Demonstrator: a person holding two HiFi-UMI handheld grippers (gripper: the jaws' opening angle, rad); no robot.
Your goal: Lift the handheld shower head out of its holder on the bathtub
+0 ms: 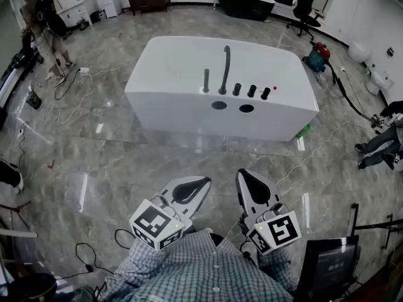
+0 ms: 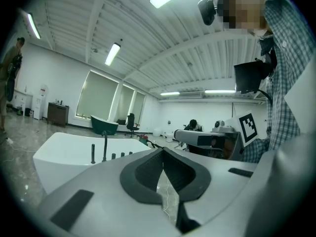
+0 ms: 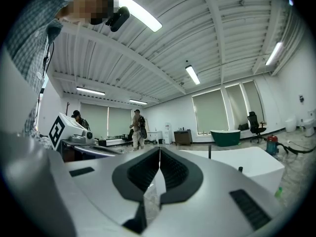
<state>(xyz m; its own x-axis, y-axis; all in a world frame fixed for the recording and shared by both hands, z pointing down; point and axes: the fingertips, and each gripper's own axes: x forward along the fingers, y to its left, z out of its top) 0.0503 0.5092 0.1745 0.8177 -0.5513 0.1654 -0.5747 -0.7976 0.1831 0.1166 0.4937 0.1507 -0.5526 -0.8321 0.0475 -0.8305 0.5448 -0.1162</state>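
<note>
Checked shirt (image 1: 201,269) of ours lay at the bottom edge. We held the left gripper (image 1: 200,184) and right gripper (image 1: 245,176) side by side above it; both were clenched shut, empty. White bathtub (image 1: 189,109) stood well ahead on the marble floor (image 1: 94,162). Shower head (image 1: 206,80) stood upright in its holder on the near rim, just left of the curved spout (image 1: 225,68), well apart from both grippers.

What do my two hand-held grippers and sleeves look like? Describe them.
The left hand-held gripper and right hand-held gripper have pale grey plastic shells and black ribbed pads. Each carries a white cube with black square markers. The sleeves belong to a blue-grey checked shirt.
</note>
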